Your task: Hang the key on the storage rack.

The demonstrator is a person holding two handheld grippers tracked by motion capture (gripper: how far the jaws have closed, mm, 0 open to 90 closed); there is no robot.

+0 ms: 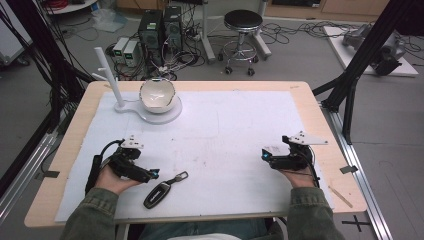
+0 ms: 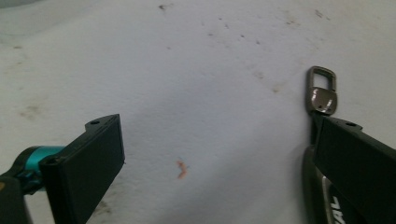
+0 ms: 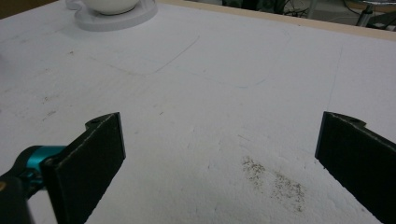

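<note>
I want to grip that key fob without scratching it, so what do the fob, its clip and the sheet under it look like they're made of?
The key fob looks like glossy black plastic with a silvery trim, going by its sheen. Its clip looks like polished grey metal: it glints. The white sheet looks like matte, slightly grainy foam board, speckled with dirt, though that is a guess. The left tongs stand open beside the fob.

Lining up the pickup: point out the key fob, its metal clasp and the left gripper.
key fob point(image 1: 156, 194), high view, middle of its black body.
metal clasp point(image 2: 321, 90), left gripper view, its loop.
left gripper point(image 1: 150, 173), high view, between its fingertips.
</note>
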